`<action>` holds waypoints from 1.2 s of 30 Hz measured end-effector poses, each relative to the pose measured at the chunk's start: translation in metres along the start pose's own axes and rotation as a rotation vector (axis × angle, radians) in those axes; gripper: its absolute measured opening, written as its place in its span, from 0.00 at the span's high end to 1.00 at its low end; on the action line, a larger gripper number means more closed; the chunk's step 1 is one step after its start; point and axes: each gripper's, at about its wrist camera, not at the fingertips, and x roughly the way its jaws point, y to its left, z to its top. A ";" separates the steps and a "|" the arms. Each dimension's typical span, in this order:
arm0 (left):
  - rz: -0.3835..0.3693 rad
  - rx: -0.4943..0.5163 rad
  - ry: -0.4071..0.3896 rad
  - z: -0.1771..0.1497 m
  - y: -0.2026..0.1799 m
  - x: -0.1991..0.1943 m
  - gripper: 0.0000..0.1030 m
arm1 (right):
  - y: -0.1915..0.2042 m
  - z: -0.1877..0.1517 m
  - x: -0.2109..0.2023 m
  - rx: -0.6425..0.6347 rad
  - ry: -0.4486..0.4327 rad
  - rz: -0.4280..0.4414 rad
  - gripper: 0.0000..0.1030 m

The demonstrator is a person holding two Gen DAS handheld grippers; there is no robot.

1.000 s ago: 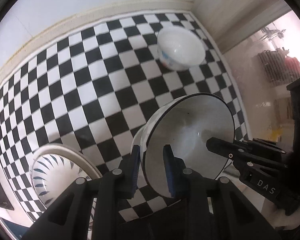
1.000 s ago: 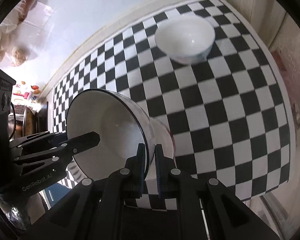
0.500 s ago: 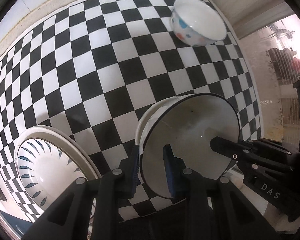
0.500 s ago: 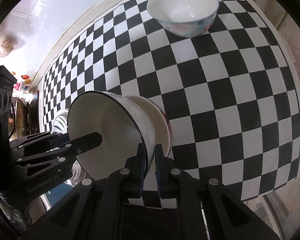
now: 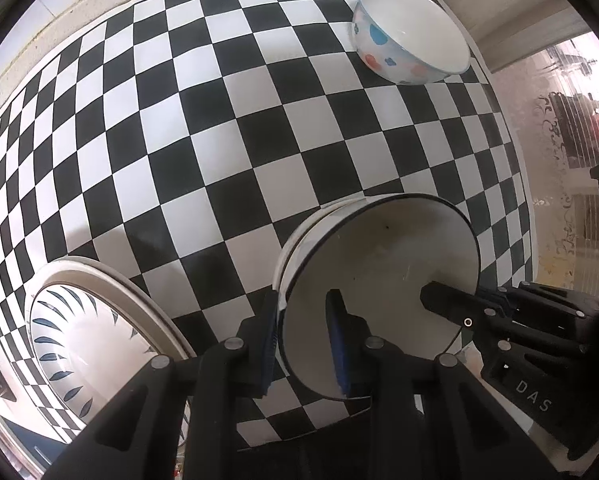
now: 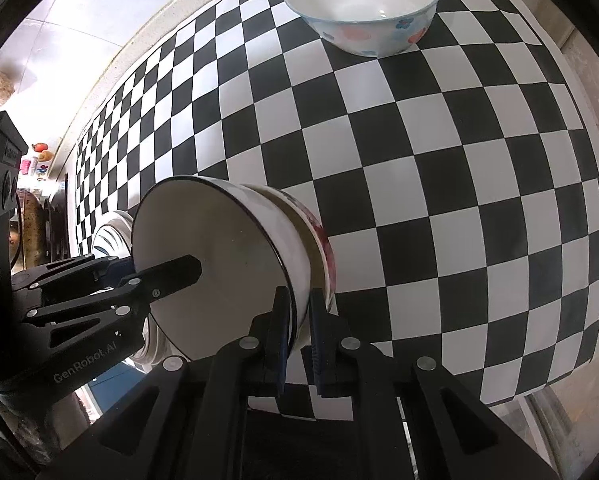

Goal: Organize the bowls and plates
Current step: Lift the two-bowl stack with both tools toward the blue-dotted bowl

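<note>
Three bowls and one plate are in view, all on or over the checkered mat [image 5: 227,128]. Two of the bowls are nested: a white bowl with a dark rim [image 5: 383,280] sits inside a second, outer bowl [image 6: 325,256] that has a red pattern on its side. The pair hangs tilted above the near edge of the mat, mouth turned toward the cameras.

Both grippers grip this nested pair at the rim from opposite sides. The left gripper [image 5: 305,336] is nearly closed, one blue pad inside the dark-rimmed bowl and the other outside, pinching the wall. The right gripper [image 6: 299,330] is closed tight on the rim at the other side, one finger inside and one against the outer bowl. Each gripper also shows in the other's view, reaching into the white bowl.

The third bowl, white with blue and pink spots [image 5: 409,36], stands upright by itself at the far corner of the mat, well apart from the held pair.

The single plate [image 5: 83,328], white with dark blue leaf strokes round its rim, lies at the near left edge of the mat, near the nested bowls on the left gripper's side.
</note>
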 end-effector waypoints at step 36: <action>0.056 0.007 -0.062 0.000 -0.008 -0.043 0.79 | -0.016 0.014 -0.030 0.078 0.016 -0.026 0.86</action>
